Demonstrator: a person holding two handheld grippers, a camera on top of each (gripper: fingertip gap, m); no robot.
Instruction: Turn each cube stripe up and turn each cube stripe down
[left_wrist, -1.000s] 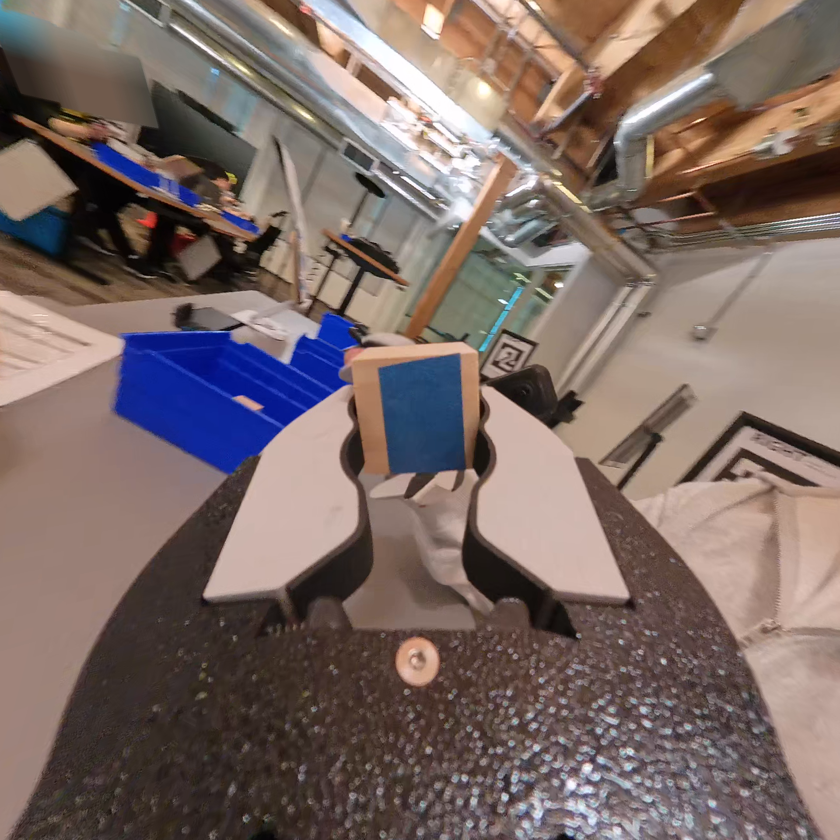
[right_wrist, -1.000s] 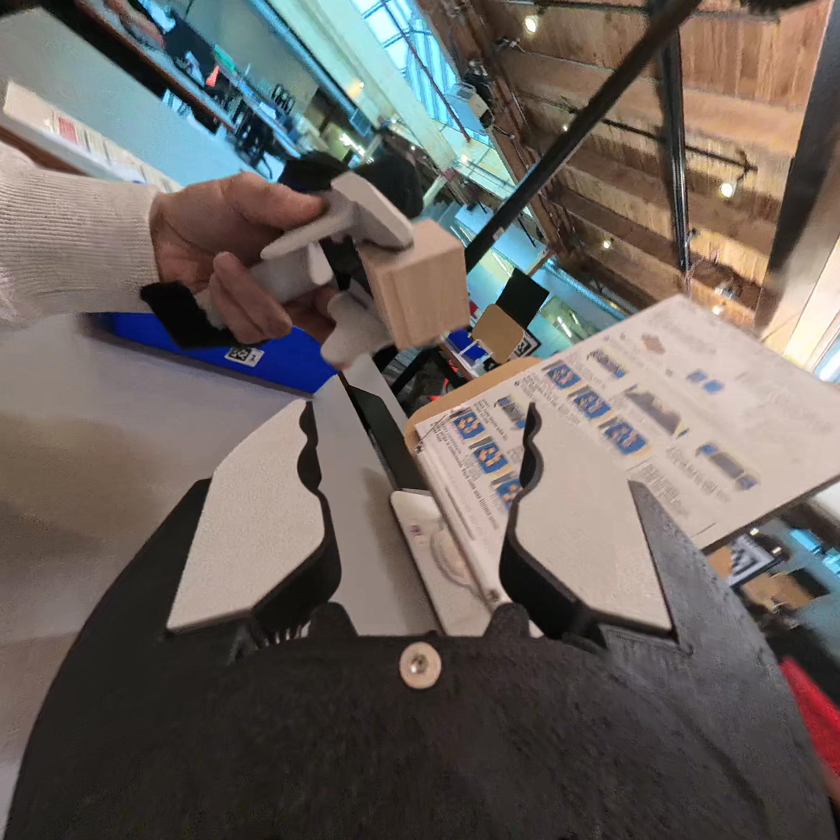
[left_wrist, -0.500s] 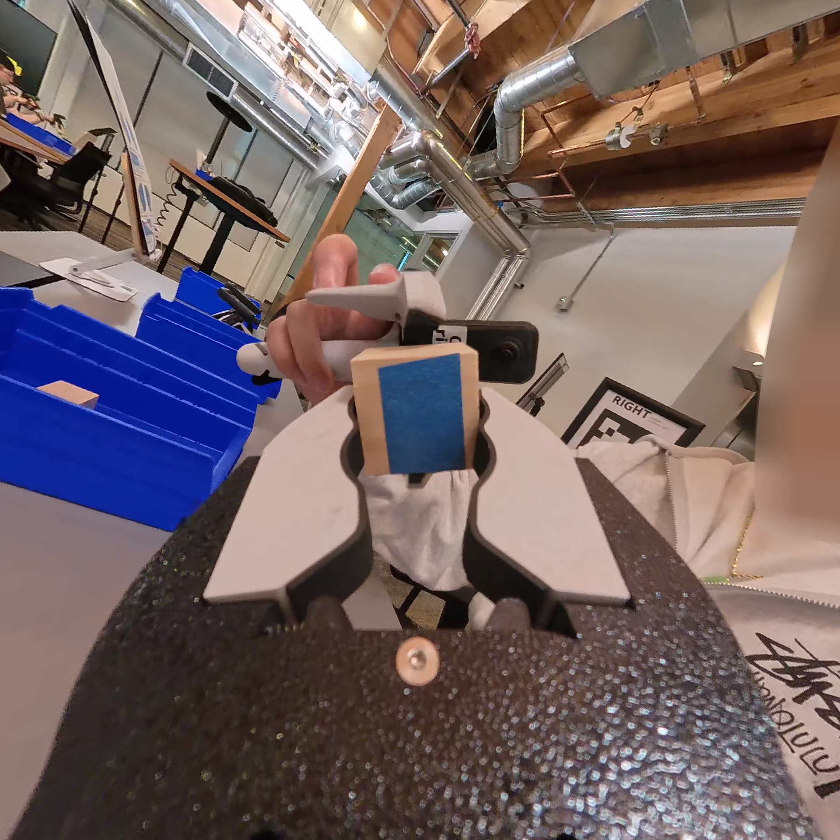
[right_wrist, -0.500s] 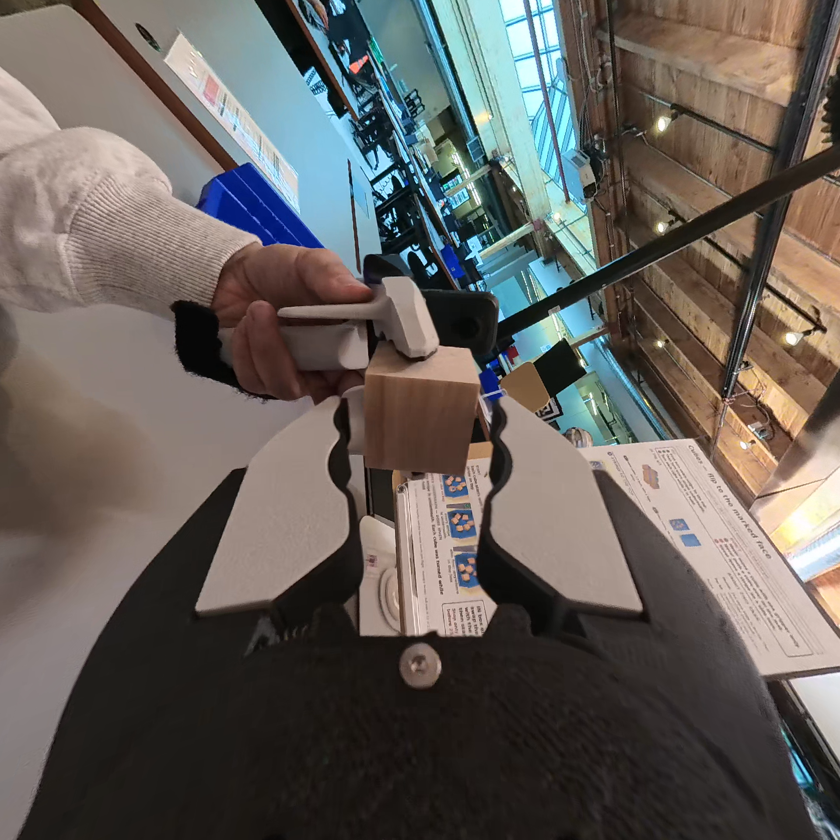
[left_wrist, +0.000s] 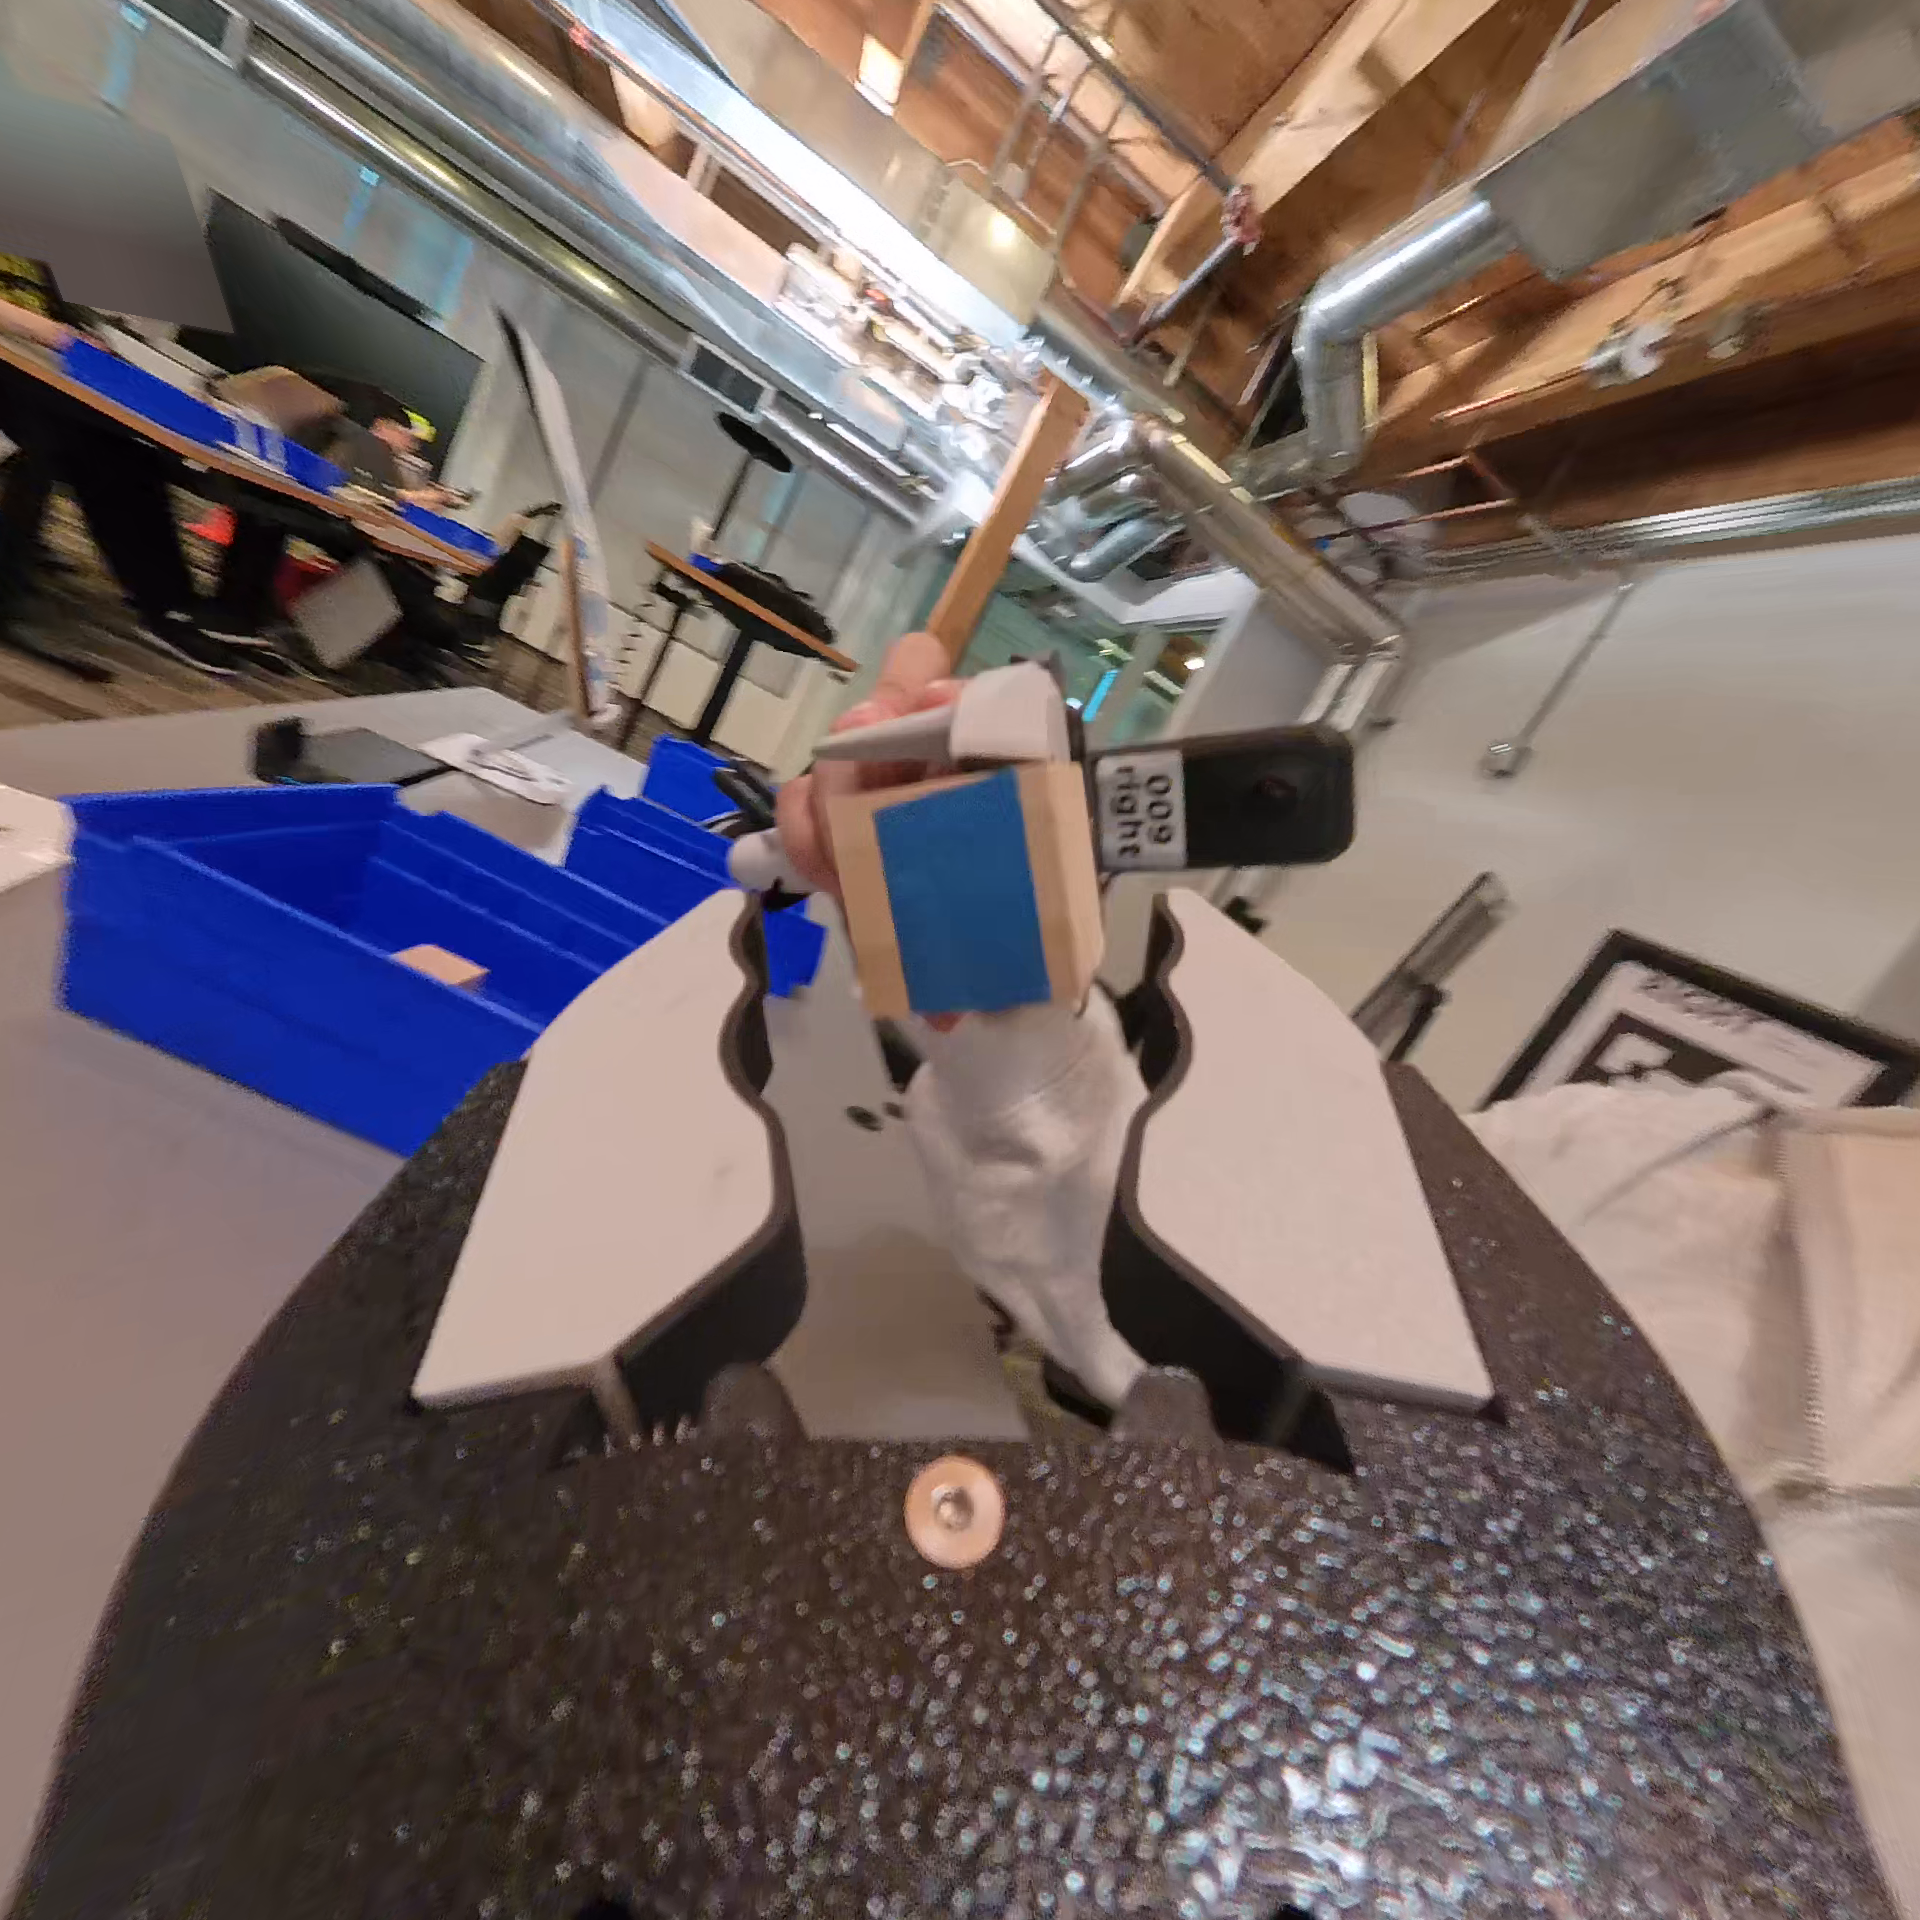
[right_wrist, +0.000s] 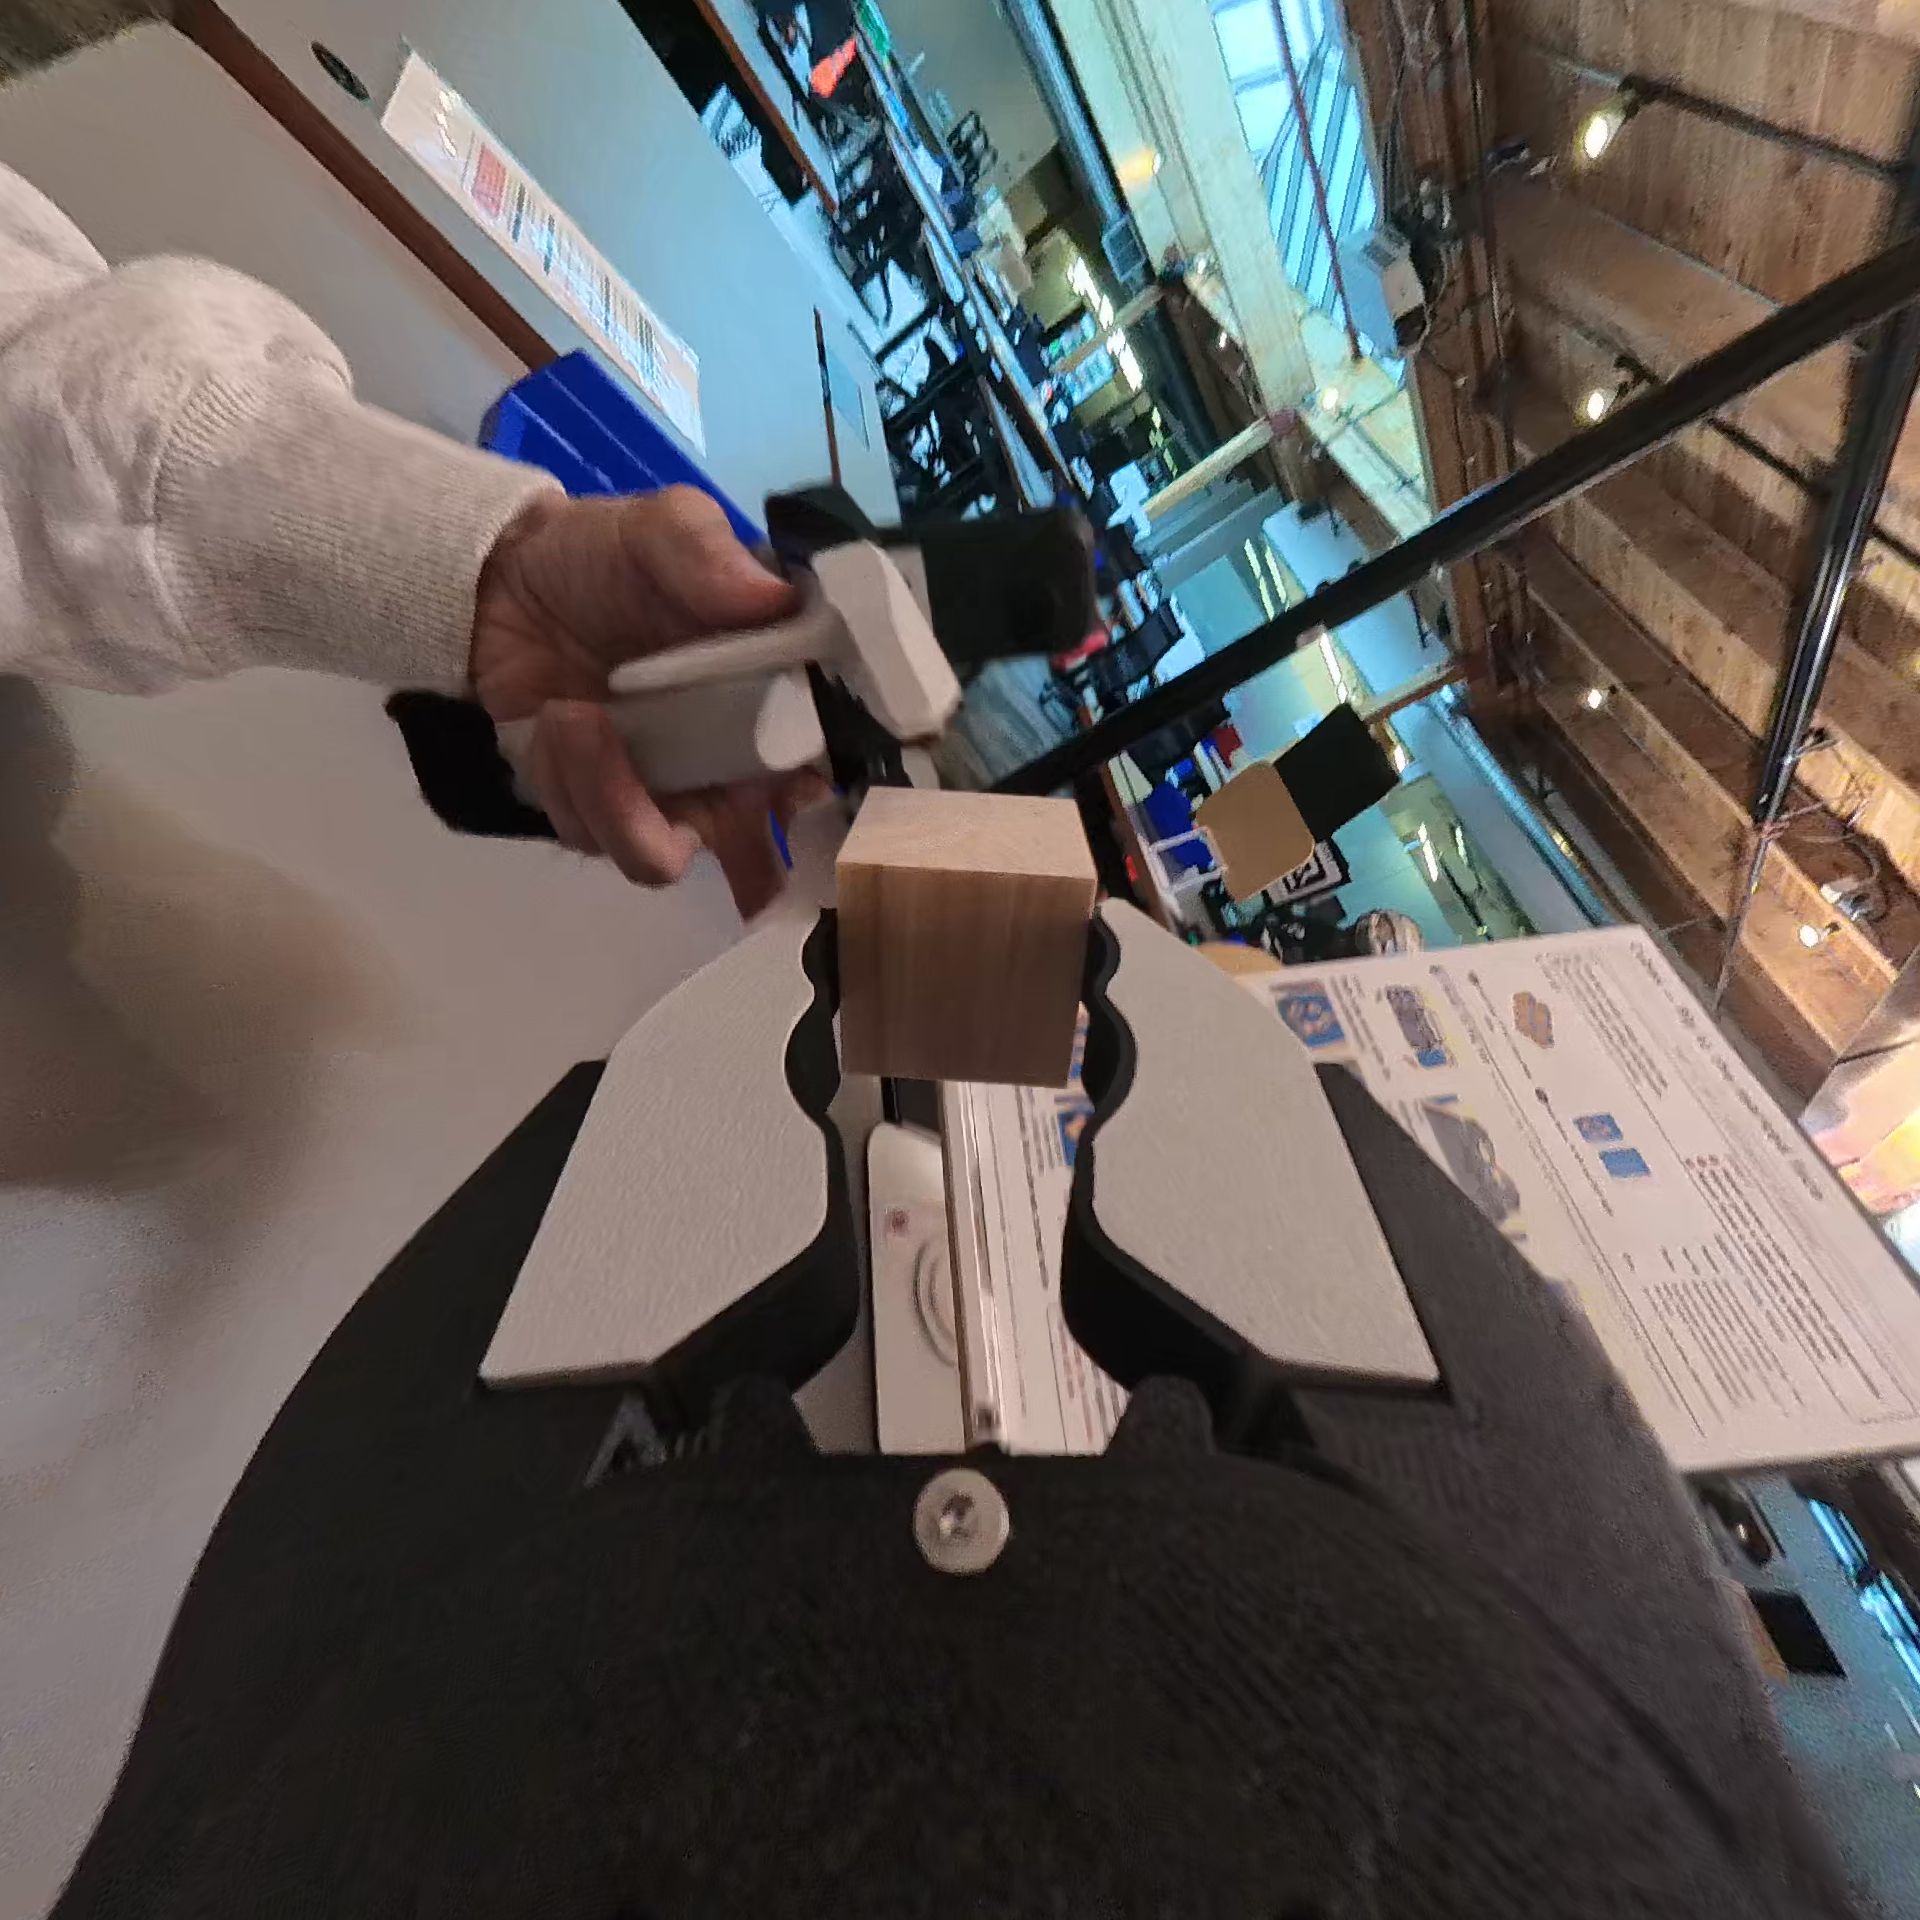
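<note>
A wooden cube (left_wrist: 961, 894) with a blue stripe facing my left camera is held in the air. My right gripper (right_wrist: 964, 935) is shut on it; in the right wrist view the cube (right_wrist: 966, 956) shows only plain wood. My left gripper (left_wrist: 956, 914) is open and empty, its fingers apart on either side just short of the cube. In the left wrist view the right gripper (left_wrist: 997, 727) shows behind the cube, held by a hand. In the right wrist view the left gripper (right_wrist: 831, 665) sits above and left of the cube, held by a hand in a white sleeve.
Blue bins (left_wrist: 260, 935) stand on the grey table (left_wrist: 156, 1247) to the left, one holding another wooden cube (left_wrist: 442, 966). A printed instruction sheet (right_wrist: 1558, 1143) stands to the right. People work at far tables.
The cube has passed from my left gripper to my right. The right gripper closed on it, and the left gripper opened and drew back a little.
</note>
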